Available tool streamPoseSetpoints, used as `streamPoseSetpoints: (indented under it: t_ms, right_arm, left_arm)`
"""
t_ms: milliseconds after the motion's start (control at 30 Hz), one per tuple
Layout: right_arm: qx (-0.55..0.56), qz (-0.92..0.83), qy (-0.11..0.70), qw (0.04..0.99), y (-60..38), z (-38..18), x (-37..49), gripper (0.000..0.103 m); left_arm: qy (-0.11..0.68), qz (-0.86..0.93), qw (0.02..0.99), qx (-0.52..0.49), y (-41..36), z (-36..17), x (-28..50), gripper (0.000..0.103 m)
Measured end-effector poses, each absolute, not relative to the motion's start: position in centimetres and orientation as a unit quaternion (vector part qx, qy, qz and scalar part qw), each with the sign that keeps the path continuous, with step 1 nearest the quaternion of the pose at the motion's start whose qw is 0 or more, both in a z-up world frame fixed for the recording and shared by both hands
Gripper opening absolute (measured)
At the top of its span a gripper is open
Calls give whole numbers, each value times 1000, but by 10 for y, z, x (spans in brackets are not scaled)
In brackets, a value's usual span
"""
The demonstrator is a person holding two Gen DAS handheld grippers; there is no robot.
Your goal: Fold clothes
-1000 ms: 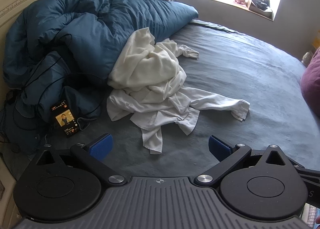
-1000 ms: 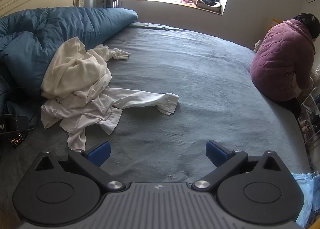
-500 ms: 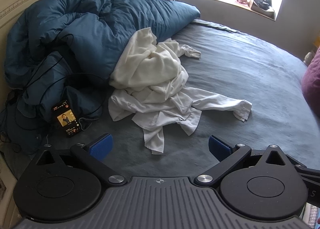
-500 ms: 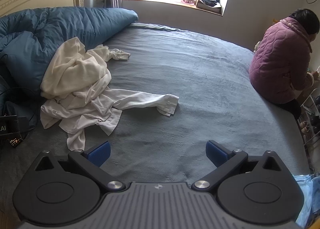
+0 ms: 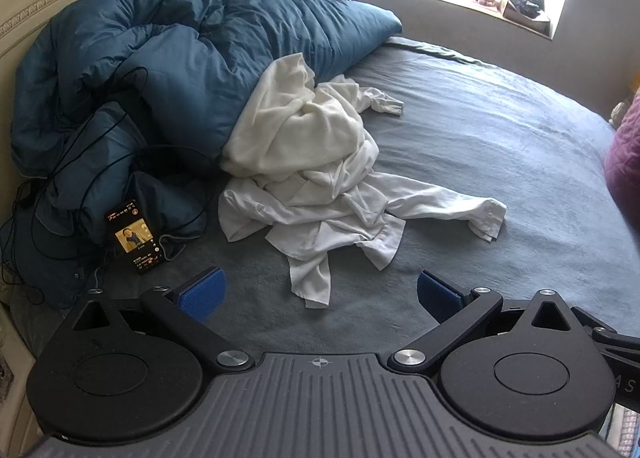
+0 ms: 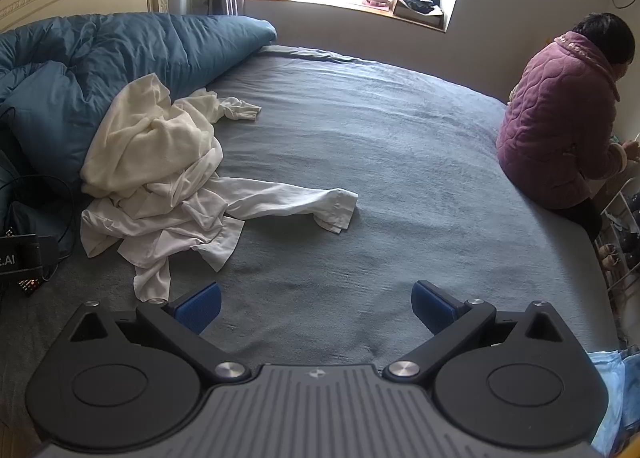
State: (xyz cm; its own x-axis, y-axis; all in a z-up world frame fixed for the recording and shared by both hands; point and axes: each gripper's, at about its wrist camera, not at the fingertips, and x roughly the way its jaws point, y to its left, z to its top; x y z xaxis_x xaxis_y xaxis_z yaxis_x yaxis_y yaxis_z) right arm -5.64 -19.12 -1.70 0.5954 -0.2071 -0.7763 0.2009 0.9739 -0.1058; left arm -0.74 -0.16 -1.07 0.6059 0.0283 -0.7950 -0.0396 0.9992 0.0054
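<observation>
Both claws gape wide and empty — left gripper (image 5: 322, 292), right gripper (image 6: 316, 306) — above the grey bed (image 6: 400, 161). Beyond them the white shirt (image 5: 340, 213) sprawls crumpled, a cream garment (image 5: 292, 129) heaped on it against the blue duvet (image 5: 160, 57).

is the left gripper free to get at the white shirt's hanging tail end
Probably yes: the left gripper is open, the white shirt tail lies just ahead between its jaws, and only bare bed sheet lies between.
</observation>
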Motion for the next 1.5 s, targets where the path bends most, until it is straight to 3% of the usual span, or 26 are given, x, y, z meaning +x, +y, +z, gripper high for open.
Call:
streamPoseSetpoints:
  t_ms: [933, 1200, 1500]
  right_arm:
    - [-8, -116, 449, 886, -189, -33, -24, 103]
    - [1, -88, 435, 896, -185, -62, 20, 103]
    - [-10, -19, 389, 921, -159, -138, 97, 103]
  left_arm:
    - [446, 14, 895, 5, -2, -32, 29, 103]
    - [428, 24, 903, 21, 14, -67, 73, 103]
    - [373, 29, 926, 49, 58, -151, 173, 103]
